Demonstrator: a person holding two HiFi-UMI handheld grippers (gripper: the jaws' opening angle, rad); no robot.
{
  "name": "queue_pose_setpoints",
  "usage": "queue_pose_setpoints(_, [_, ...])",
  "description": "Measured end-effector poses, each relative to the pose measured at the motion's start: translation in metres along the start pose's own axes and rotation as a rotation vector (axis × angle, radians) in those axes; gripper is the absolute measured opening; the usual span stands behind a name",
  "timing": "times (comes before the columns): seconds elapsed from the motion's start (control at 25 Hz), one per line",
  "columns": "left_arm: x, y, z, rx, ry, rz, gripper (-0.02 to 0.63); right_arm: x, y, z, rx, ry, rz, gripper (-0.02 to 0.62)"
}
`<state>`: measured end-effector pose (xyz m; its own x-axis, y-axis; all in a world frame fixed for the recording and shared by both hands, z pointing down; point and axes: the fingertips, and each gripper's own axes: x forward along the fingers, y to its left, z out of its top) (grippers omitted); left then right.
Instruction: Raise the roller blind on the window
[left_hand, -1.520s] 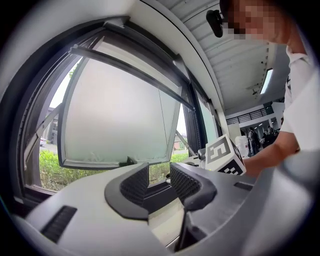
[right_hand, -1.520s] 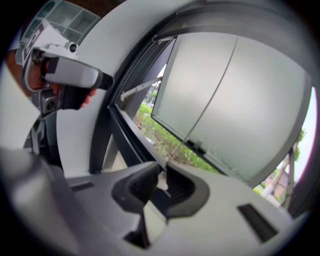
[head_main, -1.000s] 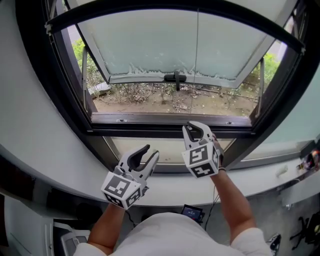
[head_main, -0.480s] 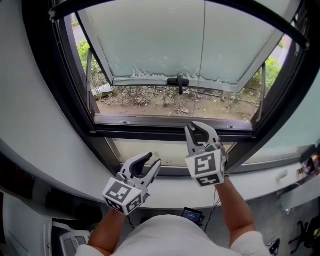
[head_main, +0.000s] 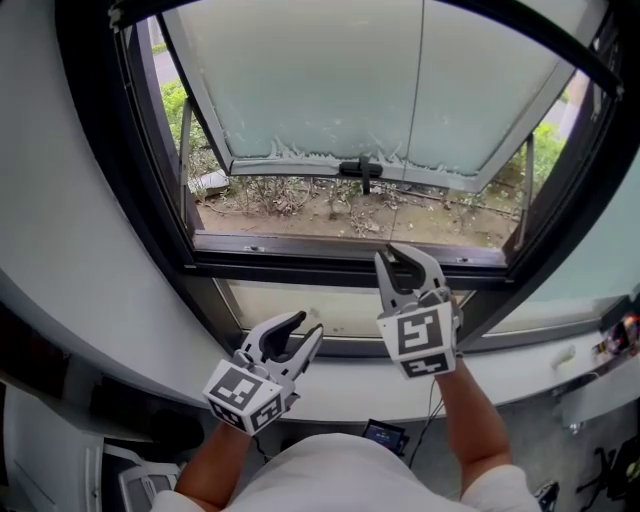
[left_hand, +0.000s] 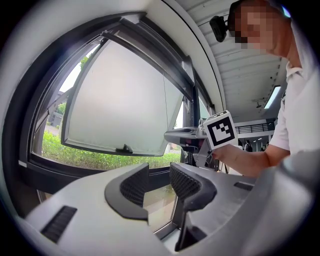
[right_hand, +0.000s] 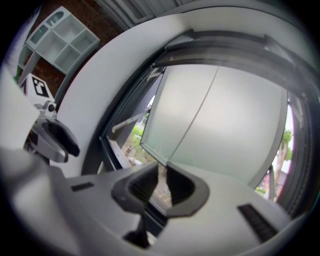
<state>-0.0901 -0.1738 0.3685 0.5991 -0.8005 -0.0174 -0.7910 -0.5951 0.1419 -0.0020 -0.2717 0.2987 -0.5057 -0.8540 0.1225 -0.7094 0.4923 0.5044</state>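
A thin blind cord (head_main: 418, 120) hangs straight down in front of the open, frosted window sash (head_main: 300, 80). No blind fabric shows in any view. My right gripper (head_main: 402, 258) is held up at the window's lower frame, right under the cord. In the right gripper view the cord (right_hand: 197, 107) runs down to the narrow gap of that gripper (right_hand: 162, 177). Daylight shows between its pads, and they do not press on the cord. My left gripper (head_main: 305, 325) hangs lower, near the sill, open and empty (left_hand: 159, 180).
The sash has a black handle (head_main: 363, 170) on its bottom rail and is tilted outward over bare ground and shrubs. A white sill (head_main: 520, 365) runs below the dark window frame (head_main: 150, 230). A small device (head_main: 383, 430) lies below the sill.
My right gripper has risen a little along the cord, its jaws at the same width. The left gripper has stayed by the sill. The head view has tilted up slightly.
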Motion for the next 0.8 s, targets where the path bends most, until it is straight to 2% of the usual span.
queue_pose_setpoints(0.8, [-0.001,-0.002,0.001,-0.014,0.003,-0.006,0.149,-0.009,-0.035,0.039,-0.033,-0.088,-0.079,0.058])
